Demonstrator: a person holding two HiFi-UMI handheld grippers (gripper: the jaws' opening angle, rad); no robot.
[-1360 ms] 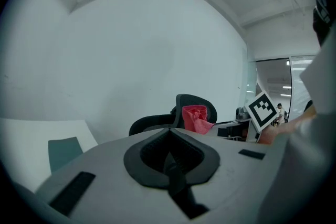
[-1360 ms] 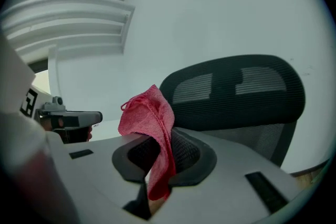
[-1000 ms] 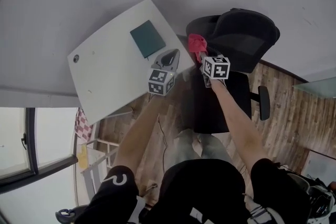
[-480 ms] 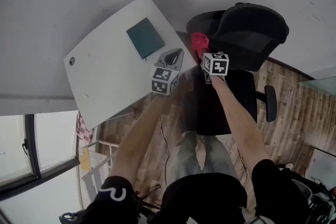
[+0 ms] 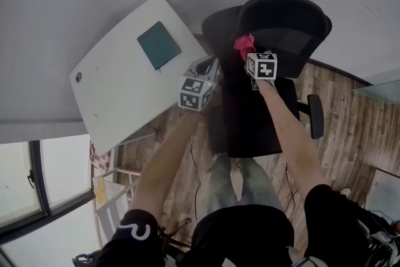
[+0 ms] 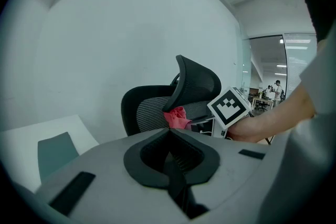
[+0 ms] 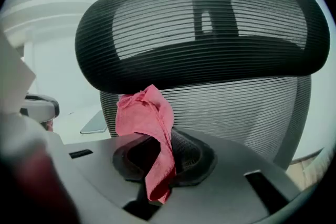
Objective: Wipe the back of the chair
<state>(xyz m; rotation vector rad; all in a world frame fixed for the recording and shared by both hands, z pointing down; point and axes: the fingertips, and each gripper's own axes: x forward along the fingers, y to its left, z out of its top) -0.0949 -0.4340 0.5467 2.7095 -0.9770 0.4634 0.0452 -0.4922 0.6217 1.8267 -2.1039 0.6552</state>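
A black mesh office chair (image 5: 281,28) stands beside the white desk; its backrest and headrest (image 7: 210,44) fill the right gripper view. My right gripper (image 5: 252,54) is shut on a pink cloth (image 7: 149,136), also seen as the pink cloth (image 5: 244,44) in the head view, held up right at the chair's backrest mesh (image 7: 231,107). The cloth (image 6: 177,118) shows against the backrest in the left gripper view too. My left gripper (image 5: 206,69) hovers to the left of the chair near the desk corner, its jaws together with nothing between them.
A white desk (image 5: 119,90) with a dark green notebook (image 5: 157,45) lies left of the chair. The chair's seat (image 5: 250,122) and armrest (image 5: 314,117) are below my arms. Wood floor (image 5: 350,122) is at right, a window (image 5: 31,178) at lower left.
The right gripper has carried the pink cloth up and slightly right, closer against the backrest. The view has shifted; the left gripper stays near the desk corner.
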